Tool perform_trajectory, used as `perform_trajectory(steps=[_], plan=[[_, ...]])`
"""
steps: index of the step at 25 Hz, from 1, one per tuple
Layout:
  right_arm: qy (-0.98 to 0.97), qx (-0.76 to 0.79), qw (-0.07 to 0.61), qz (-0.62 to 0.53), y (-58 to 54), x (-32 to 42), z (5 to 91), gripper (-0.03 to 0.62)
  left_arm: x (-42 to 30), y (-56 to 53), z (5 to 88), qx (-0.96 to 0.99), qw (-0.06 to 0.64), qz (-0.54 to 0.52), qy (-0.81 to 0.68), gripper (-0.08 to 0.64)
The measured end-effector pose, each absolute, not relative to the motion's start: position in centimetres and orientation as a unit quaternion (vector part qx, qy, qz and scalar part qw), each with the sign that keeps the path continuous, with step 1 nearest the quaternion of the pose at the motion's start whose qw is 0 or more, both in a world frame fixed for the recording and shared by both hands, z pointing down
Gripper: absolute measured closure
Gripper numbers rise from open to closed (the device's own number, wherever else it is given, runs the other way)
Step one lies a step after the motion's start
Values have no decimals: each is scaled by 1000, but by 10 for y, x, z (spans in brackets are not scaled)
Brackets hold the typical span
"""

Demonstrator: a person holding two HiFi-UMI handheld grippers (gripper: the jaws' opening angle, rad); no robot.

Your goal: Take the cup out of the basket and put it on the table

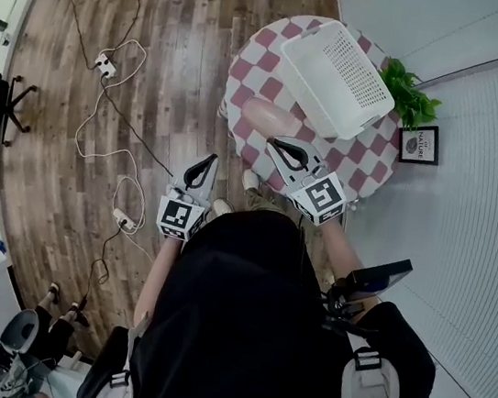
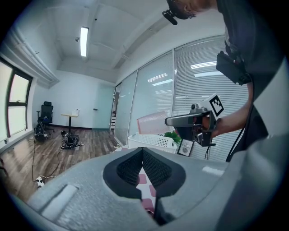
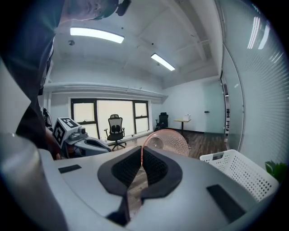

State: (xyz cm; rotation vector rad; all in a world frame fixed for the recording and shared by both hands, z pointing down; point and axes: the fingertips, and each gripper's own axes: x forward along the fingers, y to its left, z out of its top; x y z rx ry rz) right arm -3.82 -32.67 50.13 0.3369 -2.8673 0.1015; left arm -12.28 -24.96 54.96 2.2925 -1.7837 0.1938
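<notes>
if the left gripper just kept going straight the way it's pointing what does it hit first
Probably the near edge of the checkered table, short of the white basket; depth is unclear.

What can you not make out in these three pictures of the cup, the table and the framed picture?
- Head view: whether the cup rests on the table or hangs above it; seen from overhead, its bottom is hidden.
- Right gripper view: the cup's lower part, behind the jaws of the right gripper.
- Head view: print on the framed picture, too small.
- Head view: the table's near edge, under the right gripper.
</notes>
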Motion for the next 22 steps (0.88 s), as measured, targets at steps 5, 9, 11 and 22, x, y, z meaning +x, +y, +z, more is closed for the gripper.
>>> perform_trajectory(steps=[5, 9, 11, 22], plan=[[-986, 100, 123, 55, -310, -46, 512, 574, -126, -251, 548, 782, 112, 62, -609, 555], [-987, 87, 122, 65, -300, -61, 521, 574, -143, -245, 547, 779, 109, 59, -615, 555], [-987, 77, 123, 71, -298, -68, 525, 574, -150, -243, 546, 773, 109, 60, -622, 555], [-984, 68, 137, 92, -294, -52, 541, 574, -132, -247, 553, 781, 118, 65, -610, 555]])
